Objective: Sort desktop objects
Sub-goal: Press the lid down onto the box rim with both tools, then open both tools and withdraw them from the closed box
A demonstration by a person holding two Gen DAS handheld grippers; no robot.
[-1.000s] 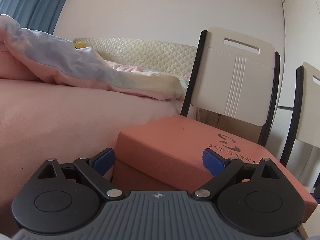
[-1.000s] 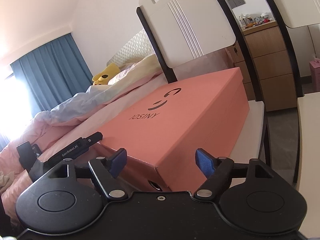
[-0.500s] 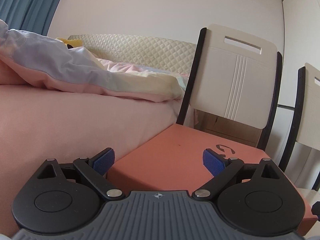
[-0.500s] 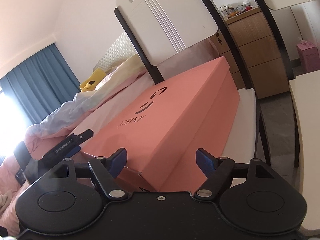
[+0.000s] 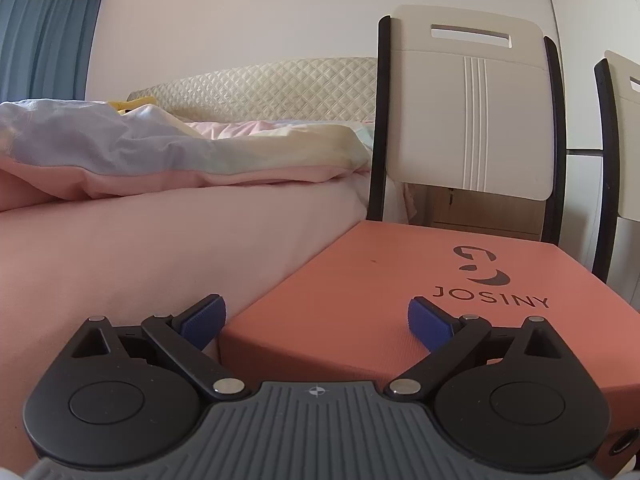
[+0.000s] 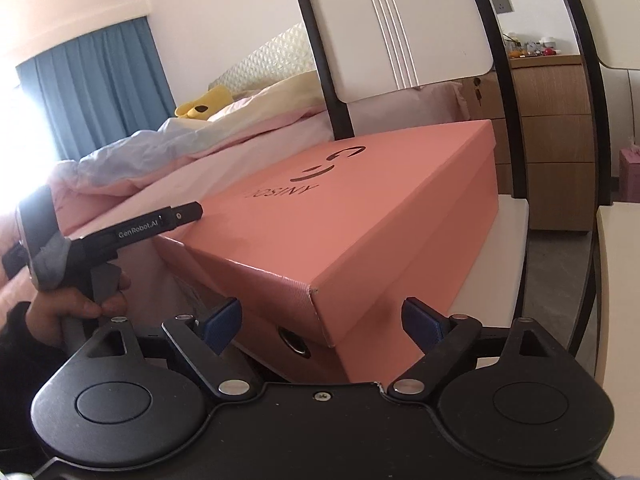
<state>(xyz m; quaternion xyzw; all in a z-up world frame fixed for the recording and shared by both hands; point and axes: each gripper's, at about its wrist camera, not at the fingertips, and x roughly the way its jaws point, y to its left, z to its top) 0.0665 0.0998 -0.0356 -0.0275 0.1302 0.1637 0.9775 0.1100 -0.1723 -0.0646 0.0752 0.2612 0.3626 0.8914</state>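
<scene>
A salmon-pink shoebox [image 5: 400,300] marked JOSINY lies on a white chair seat [image 6: 492,264] beside a bed. Its lid [image 6: 360,208] sits over the base, which shows a round eyelet [image 6: 296,345]. My left gripper [image 5: 316,326] is at the box's near left corner. Its jaws are opening, with one blue pad beside the box and the other over the lid, neither pressing. My right gripper [image 6: 324,325] straddles the other near corner, its jaws also opening and clear of the cardboard. In the right wrist view a hand [image 6: 76,304] holds the left gripper, one of its fingers [image 6: 176,216] reaching the lid's edge.
The chair's white backrest [image 5: 468,112] with dark posts rises behind the box. The bed [image 5: 160,260], with a pastel duvet [image 5: 160,148] and a yellow plush toy [image 6: 204,105], runs along the left. A second chair [image 5: 624,140] and wooden drawers [image 6: 556,128] stand to the right.
Both views have rolled level, and the box now lies flatter and fills more of the left wrist view. The right gripper's fingers have spread wider; the left gripper's have spread slightly.
</scene>
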